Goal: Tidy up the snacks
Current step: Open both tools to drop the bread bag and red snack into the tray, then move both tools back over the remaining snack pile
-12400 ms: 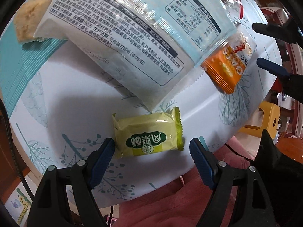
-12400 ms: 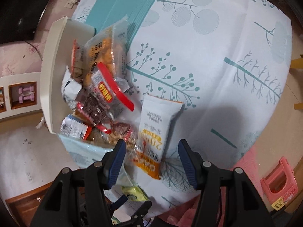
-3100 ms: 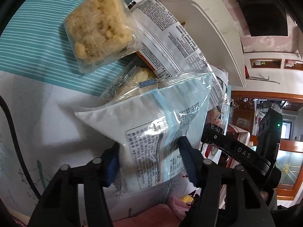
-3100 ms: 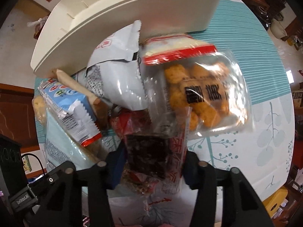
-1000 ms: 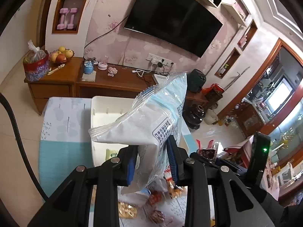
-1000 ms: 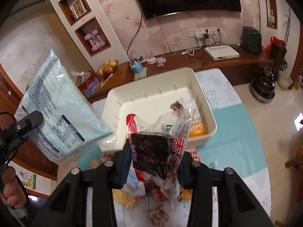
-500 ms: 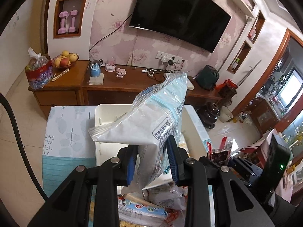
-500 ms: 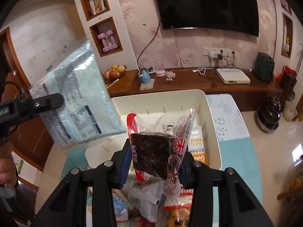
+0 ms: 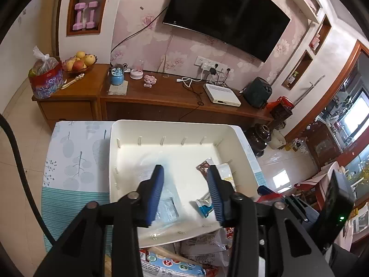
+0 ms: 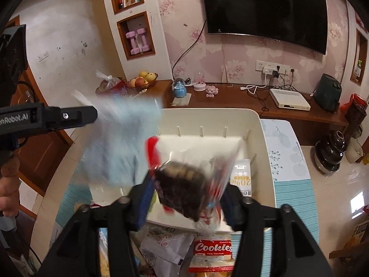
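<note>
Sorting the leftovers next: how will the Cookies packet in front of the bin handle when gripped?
The Cookies packet looks like thin glossy film, so probably light and slippery. Its contents are likely brittle, so a hard squeeze may crack them. It lies among other wrappers, which may drag along.

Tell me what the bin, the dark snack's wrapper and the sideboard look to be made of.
White bin: probably moulded plastic, smooth, faintly glossy, with ribbed inner walls.
Dark snack's wrapper: thin clear plastic film, shiny, red-edged; blurred here.
Sideboard: looks like brown wood or veneer with a polished sheen.

Cream bin (image 9: 175, 129) — pale-blue packet (image 10: 120, 143) — teal-striped, leaf-printed tablecloth (image 9: 76, 152).
</note>
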The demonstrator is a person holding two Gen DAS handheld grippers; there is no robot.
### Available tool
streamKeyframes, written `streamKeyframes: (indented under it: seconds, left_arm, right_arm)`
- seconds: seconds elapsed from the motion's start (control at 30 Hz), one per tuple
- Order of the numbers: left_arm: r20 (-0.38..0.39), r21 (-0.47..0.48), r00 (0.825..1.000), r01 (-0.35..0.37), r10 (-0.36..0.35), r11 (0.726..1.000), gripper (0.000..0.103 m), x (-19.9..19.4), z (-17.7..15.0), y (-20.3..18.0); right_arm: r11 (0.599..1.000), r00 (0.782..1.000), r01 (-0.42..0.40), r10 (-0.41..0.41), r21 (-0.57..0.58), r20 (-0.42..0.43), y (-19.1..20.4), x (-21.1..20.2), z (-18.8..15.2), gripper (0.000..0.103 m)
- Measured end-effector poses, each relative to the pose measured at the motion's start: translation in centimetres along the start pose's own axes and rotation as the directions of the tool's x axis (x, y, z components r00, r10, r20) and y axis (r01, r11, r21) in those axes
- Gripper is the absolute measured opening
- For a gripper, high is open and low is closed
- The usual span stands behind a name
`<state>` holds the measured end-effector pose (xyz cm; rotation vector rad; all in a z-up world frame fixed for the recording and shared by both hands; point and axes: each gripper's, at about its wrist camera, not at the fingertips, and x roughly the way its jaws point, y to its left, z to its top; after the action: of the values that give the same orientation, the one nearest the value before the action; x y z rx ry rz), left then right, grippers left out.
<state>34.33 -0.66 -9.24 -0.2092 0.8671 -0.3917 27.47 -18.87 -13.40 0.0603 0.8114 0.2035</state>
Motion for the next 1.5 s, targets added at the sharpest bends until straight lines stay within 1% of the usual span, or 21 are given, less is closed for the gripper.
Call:
streamKeyframes:
  seconds: [0.03,0.07,0.1,0.17,0.37,0.47,0.73,0.8,1.0,1.13,1.23,1.33,1.5]
  left_arm:
    - [0.001,0.0,1.0,-0.002,0.002,1.0,0.045,-0.1,-0.1,0.0]
    - [0.0,0.001,1.0,-0.003,0.003,1.0,0.051,-0.2,-0.1,-0.1]
    - [0.001,0.002,1.0,-0.006,0.006,1.0,0.055,-0.4,-0.2,-0.2]
    - [0.003,0.002,1.0,-0.014,0.014,1.0,0.057,-0.9,-0.3,-0.2]
    - [0.009,-0.011,1.0,-0.023,0.024,1.0,0.059,-3.0,-1.3,0.0]
    - [0.02,-0.011,0.999,-0.031,0.031,0.999,0.066,-4.7,-2.0,-0.2]
    - [0.05,0.007,0.998,-0.034,0.033,0.999,0.072,-9.6,-4.4,-1.0]
    - [0.046,0.009,0.998,-0.035,0.034,0.999,0.076,-10.5,-5.1,-1.2]
    - [0.036,0.026,0.999,-0.039,0.038,0.999,0.077,-13.5,-7.9,-2.1]
    - [0.027,0.043,0.999,-0.047,0.046,0.998,0.077,-15.1,-9.9,-2.7]
    - [0.019,0.049,0.999,-0.027,0.026,0.998,0.077,-16.0,-11.5,-3.0]
    - [-0.004,0.039,1.0,0.011,-0.011,0.999,0.077,-16.5,-13.2,-3.3]
    - [-0.047,0.035,0.999,0.013,-0.012,0.999,0.077,-16.5,-15.6,-4.1]
  right_arm:
    - [1.0,1.0,0.002,-0.002,0.003,-0.004,0.0,0.1,0.0,0.067]
    - [1.0,1.0,0.009,-0.008,0.007,-0.012,0.0,0.2,0.0,0.069]
    - [1.0,1.0,0.013,-0.013,0.01,-0.016,0.0,0.2,-0.1,0.069]
    - [1.0,1.0,0.013,-0.013,0.014,-0.014,0.0,0.0,-0.2,0.07]
    - [1.0,1.0,0.01,-0.01,0.024,0.013,0.2,-1.9,-0.6,0.07]
    - [0.999,0.999,0.011,-0.012,0.03,0.03,0.3,-3.3,-1.0,0.07]
    - [0.999,0.996,0.023,-0.027,0.047,0.087,0.6,-7.9,-2.7,0.07]
    - [0.998,0.995,0.025,-0.03,0.052,0.1,0.8,-9.0,-3.2,0.07]
    - [0.997,0.991,0.002,-0.013,0.077,0.136,1.5,-12.1,-5.5,0.07]
    - [0.996,0.991,0.0,-0.013,0.089,0.137,1.9,-13.5,-7.3,0.069]
    - [0.995,0.992,-0.003,-0.01,0.102,0.129,2.1,-14.5,-8.9,0.069]
    - [0.994,0.993,-0.01,-0.003,0.106,0.122,2.4,-15.4,-10.3,0.069]
    - [0.994,0.995,-0.002,-0.009,0.109,0.1,2.6,-16.7,-12.5,0.069]
